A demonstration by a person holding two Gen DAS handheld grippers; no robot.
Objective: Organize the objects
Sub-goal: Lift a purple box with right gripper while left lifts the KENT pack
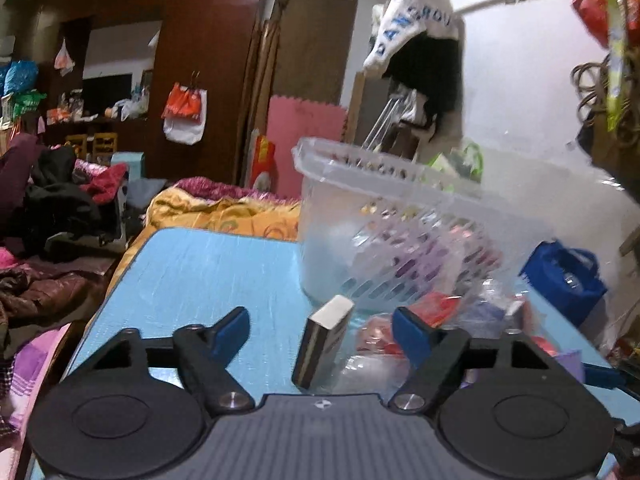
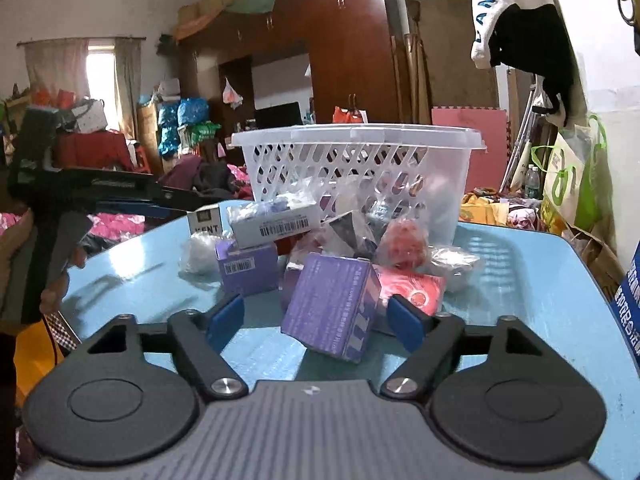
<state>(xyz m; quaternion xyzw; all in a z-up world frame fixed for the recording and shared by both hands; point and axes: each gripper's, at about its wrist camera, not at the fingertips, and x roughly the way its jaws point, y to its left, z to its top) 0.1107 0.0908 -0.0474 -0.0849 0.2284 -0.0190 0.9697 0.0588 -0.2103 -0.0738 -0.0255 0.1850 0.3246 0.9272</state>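
1. A lived-in bedroom in a home.
2. Dark wardrobe (image 2: 344, 40) at 12 o'clock, bags (image 2: 188, 120) stacked at 10.
3. Clothes (image 1: 60, 200) and a yellow quilt (image 1: 224, 216) heaped at 9 to 11.
4. Curtained window (image 2: 100, 76) at 10; garment (image 2: 516, 12) hung at 1.

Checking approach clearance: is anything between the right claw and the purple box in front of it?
Nothing visible. The purple box stands on the blue table directly ahead of the right claw, whose open fingers do not touch it. The other packets and the white basket lie behind it.
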